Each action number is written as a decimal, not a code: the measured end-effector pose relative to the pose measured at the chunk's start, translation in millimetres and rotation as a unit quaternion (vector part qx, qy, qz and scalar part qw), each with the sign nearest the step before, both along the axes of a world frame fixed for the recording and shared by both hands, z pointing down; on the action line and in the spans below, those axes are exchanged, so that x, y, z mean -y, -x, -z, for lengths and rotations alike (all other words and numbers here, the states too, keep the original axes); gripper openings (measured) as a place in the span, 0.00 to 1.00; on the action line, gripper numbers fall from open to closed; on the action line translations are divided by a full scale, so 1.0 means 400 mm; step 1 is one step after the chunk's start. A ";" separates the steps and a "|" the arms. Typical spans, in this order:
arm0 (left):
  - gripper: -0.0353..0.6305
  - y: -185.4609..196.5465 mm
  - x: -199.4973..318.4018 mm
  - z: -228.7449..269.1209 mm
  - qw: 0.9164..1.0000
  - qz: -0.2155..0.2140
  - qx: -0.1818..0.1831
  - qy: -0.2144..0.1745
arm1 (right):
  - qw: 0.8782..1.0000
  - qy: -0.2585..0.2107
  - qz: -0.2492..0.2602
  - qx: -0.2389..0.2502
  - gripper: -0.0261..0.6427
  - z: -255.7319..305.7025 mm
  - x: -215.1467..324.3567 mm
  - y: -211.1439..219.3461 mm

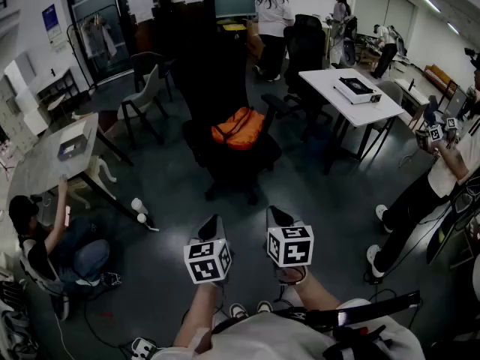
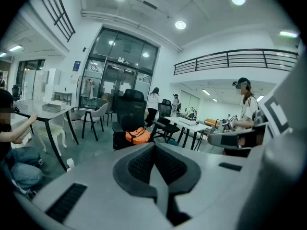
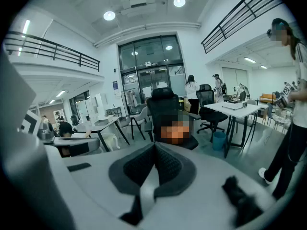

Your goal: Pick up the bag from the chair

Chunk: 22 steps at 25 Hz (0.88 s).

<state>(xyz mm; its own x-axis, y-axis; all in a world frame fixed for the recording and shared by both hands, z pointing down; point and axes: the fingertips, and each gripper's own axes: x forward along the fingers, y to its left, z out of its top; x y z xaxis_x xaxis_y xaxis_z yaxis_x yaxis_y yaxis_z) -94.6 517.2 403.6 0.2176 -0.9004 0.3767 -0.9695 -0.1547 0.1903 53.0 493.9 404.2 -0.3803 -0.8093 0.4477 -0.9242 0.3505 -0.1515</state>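
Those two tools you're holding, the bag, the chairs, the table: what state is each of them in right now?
left tool: shut, empty.
right tool: shut, empty.
orange bag: lying on the black chair's seat, untouched.
black chair: upright, seat towards the tools.
grey chair: upright, nobody on it.
white table: standing, a flat box on top.

Bare floor [image 1: 247, 210] at 12 o'clock: open lane up to the office chair [image 1: 225, 160]. Its tall back closes off the far side of the orange bag [image 1: 238, 128] — near side and top open. White table [image 1: 360, 103] at 2, grey table [image 1: 45, 163] at 10, standing person [image 1: 431, 190] at 3, crouched person [image 1: 52, 246] at 8 — all clear of the lane.
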 end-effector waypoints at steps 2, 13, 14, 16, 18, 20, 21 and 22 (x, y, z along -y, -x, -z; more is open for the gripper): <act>0.07 0.004 0.007 -0.001 1.000 0.000 -0.001 0.000 | 1.000 0.000 0.000 -0.002 0.09 0.001 0.007 0.003; 0.07 0.072 0.040 -0.020 1.000 -0.004 -0.001 0.007 | 1.000 0.021 -0.007 0.012 0.09 -0.032 0.041 0.061; 0.07 0.079 0.044 -0.022 1.000 -0.004 -0.001 0.007 | 1.000 0.022 -0.009 0.012 0.09 -0.035 0.044 0.065; 0.07 0.091 0.053 -0.027 1.000 -0.004 -0.002 0.008 | 1.000 0.025 -0.013 0.011 0.09 -0.046 0.049 0.072; 0.07 0.100 0.064 -0.037 1.000 -0.005 -0.003 0.011 | 0.999 0.030 -0.016 0.010 0.09 -0.058 0.055 0.078; 0.07 0.107 0.075 -0.052 1.000 -0.008 -0.003 0.016 | 0.999 0.035 -0.019 0.009 0.09 -0.071 0.066 0.083; 0.07 0.109 0.083 -0.060 1.000 -0.010 -0.003 0.019 | 0.999 0.037 -0.021 0.010 0.09 -0.076 0.075 0.086; 0.07 0.112 0.095 -0.067 1.000 -0.010 -0.003 0.022 | 0.999 0.038 -0.022 0.010 0.09 -0.080 0.088 0.088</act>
